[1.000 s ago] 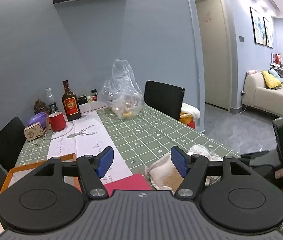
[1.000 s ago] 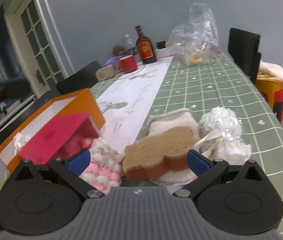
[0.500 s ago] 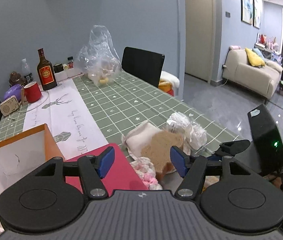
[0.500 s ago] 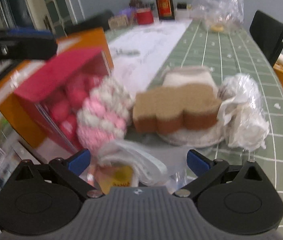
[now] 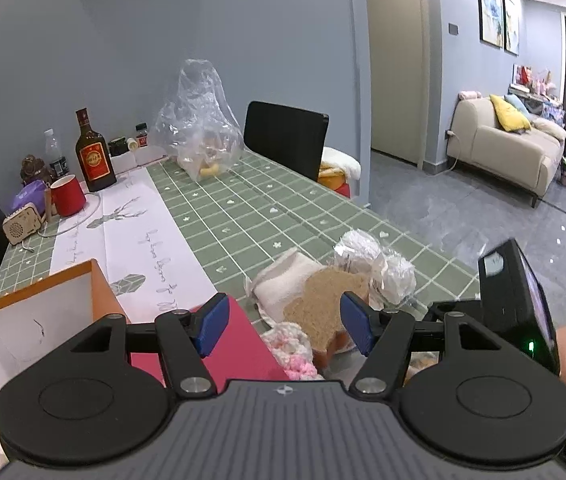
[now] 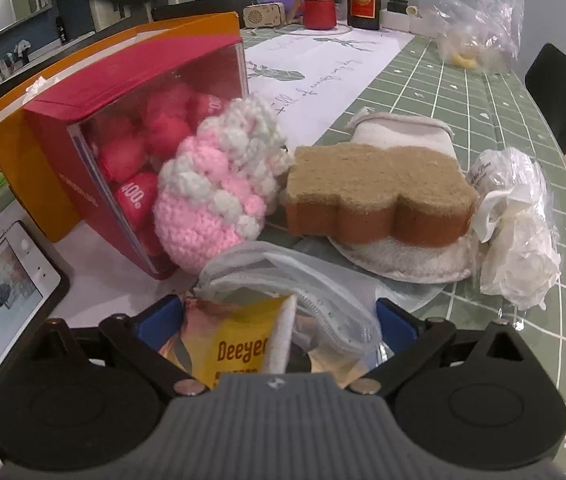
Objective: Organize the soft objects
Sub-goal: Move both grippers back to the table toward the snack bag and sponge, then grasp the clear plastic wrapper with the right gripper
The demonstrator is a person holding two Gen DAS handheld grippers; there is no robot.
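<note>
I am looking over the green checked table point(image 5: 243, 216), where the orange box point(image 6: 19, 148) is sitting beside the tipped red case point(image 6: 123, 92) of pink balls. A brown sponge point(image 6: 375, 188) is lying on a white cloth point(image 6: 403, 256), with the pink crocheted piece point(image 6: 211, 200) touching the case. My left gripper point(image 5: 285, 326) is hanging wide open, holding nothing. My right gripper point(image 6: 279, 318) is straddling a clear packet point(image 6: 283, 280), fingers spread; I cannot tell if they are pressing it.

This is a home, an open dining and living area: a dining table under a green checked tablecloth point(image 5: 243, 216) with black chairs point(image 5: 285, 138), a beige sofa with a yellow cushion point(image 5: 503, 144), framed pictures point(image 5: 497, 16) on blue-grey walls.
</note>
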